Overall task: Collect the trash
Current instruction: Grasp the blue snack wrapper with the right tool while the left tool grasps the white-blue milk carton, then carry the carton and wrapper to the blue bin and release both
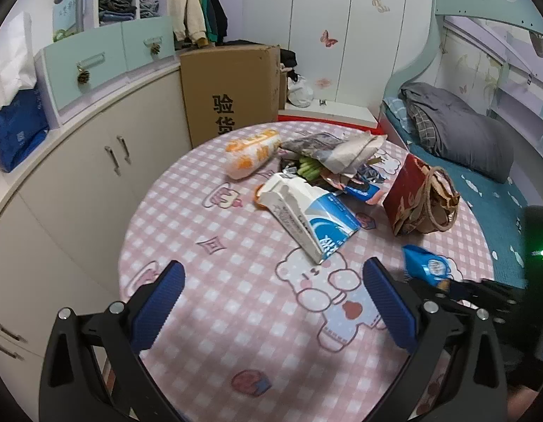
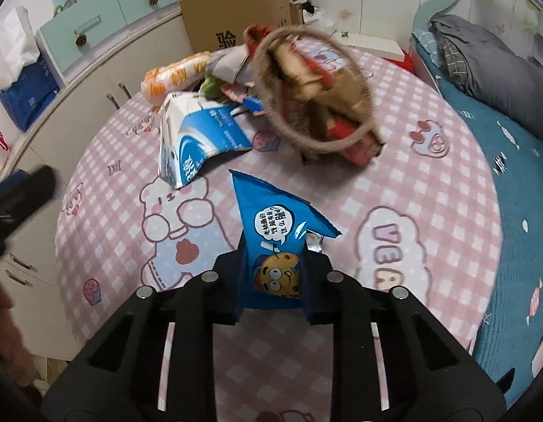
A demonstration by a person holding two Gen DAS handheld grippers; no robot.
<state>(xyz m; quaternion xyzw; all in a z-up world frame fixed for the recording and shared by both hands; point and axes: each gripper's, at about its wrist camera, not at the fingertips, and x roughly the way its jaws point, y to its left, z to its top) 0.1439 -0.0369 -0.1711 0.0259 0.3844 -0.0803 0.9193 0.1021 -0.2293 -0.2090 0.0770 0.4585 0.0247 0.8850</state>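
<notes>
My right gripper (image 2: 273,263) is shut on a blue cookie wrapper (image 2: 275,232), held above the pink checked tablecloth (image 2: 412,190); the wrapper also shows in the left wrist view (image 1: 427,265). A red paper bag with rope handles (image 2: 320,105) stands just beyond it, open and holding scraps. My left gripper (image 1: 271,302) is open and empty over the cloth. Ahead of it lie a blue-white milk carton (image 1: 313,218), an orange-white packet (image 1: 252,153) and a heap of crumpled wrappers (image 1: 334,154). The red bag (image 1: 420,197) stands to the right.
A cardboard box (image 1: 232,88) stands behind the table. White cabinets with drawers (image 1: 95,161) run along the left. A bed with a grey quilt (image 1: 461,130) lies to the right.
</notes>
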